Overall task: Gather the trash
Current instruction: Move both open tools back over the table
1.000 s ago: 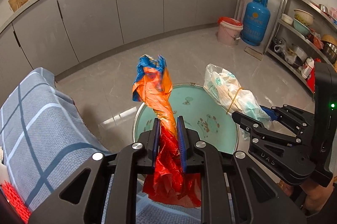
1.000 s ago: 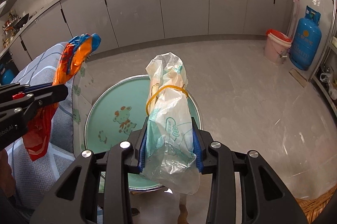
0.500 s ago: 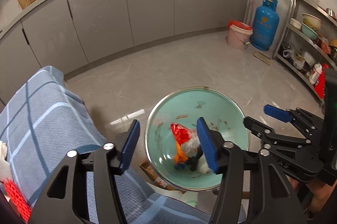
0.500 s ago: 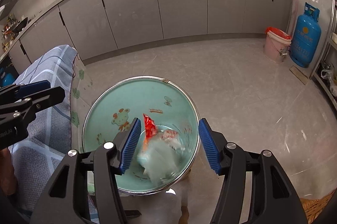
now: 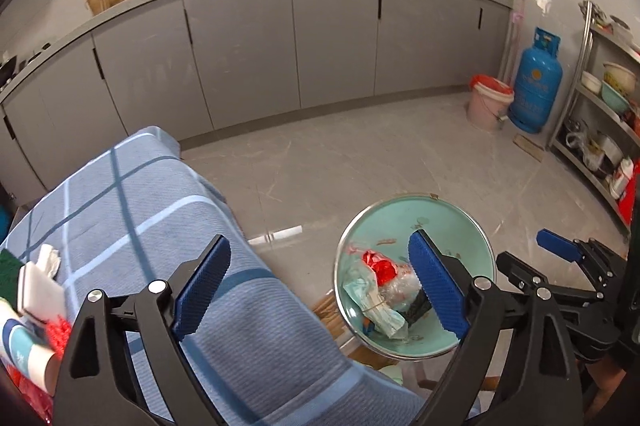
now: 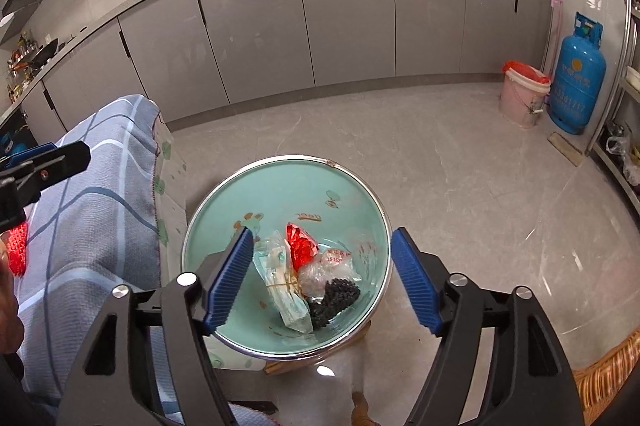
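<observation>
Teal basin (image 6: 280,194) near the blue cloth (image 5: 160,226) holds the dropped trash bags (image 6: 304,278); left gripper (image 5: 316,290) and right gripper (image 6: 320,278) jaws have just been opening, now wide, empty; drop step looks done; next, fetch remaining scraps (image 5: 36,278) on tabletop, far left.

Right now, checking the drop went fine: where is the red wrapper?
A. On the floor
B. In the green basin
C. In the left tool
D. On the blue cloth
B: the red wrapper lies inside the green basin, among other bags.
</observation>
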